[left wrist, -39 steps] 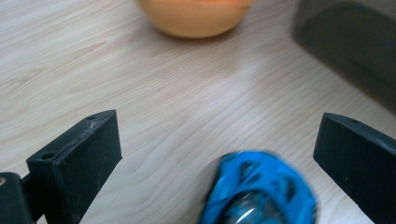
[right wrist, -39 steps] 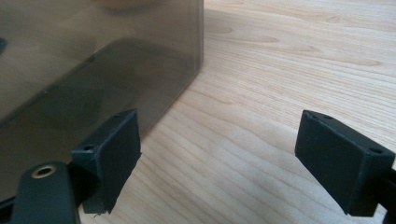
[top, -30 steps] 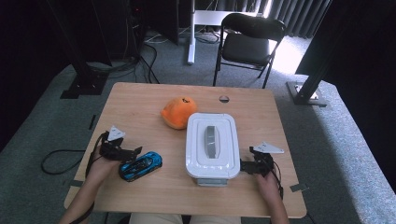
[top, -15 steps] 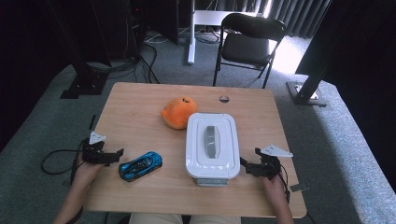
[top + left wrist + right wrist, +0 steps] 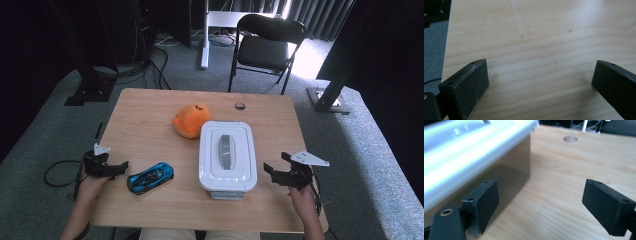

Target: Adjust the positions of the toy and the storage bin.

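— Status of the tongs?

— We find the left tongs (image 5: 116,167) spread wide and empty at the bench (image 5: 150,112) edge, just beside the blue toy car (image 5: 150,177). The right tongs (image 5: 272,172) are likewise agape, holding nothing, close to the right wall of the white lidded box (image 5: 227,156), which sits mid-bench.

— Step in hand?

— We judge it the approach, nothing yet gripped. Next: bring the left tongs over the car and close across its body.

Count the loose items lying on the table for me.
3: orange plush at centre back, lidded white box right of centre, blue toy car near the left gripper.
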Tool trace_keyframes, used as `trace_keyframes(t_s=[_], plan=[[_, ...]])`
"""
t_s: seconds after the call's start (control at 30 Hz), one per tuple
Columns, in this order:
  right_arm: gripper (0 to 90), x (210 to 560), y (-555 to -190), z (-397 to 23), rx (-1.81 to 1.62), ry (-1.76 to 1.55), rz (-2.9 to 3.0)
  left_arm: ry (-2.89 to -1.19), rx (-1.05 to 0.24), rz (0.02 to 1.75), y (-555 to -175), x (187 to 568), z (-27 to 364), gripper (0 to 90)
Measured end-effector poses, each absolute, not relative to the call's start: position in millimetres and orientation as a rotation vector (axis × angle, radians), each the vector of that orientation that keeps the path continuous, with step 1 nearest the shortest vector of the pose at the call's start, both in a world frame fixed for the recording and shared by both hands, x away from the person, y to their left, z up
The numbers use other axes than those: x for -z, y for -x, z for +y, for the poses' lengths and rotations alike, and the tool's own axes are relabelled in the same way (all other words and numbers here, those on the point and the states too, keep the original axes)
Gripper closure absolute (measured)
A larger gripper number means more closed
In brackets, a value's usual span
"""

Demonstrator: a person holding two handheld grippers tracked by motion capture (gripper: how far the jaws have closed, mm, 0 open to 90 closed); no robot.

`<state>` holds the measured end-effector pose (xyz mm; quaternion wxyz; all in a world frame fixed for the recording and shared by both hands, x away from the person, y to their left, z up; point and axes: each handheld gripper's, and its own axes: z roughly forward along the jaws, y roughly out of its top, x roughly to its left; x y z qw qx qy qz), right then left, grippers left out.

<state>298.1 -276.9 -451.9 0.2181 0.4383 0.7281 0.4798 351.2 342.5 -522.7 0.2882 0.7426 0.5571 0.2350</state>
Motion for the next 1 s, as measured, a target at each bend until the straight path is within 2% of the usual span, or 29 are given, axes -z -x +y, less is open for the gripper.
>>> trace_keyframes(t_s=[0.5, 1.0], plan=[[12.3, 393.7, -292.2, -233.1, -1.393, -1.202, 2.061, -1.966, -0.616, 1.514, -347.5, 523.1, 343.3, 1.7], [11.5, 384.0, -299.2, -173.1, -1.413, -1.12, 2.258, -1.968, -0.613, 1.507, -345.0, 523.3, 343.0, 1.7]])
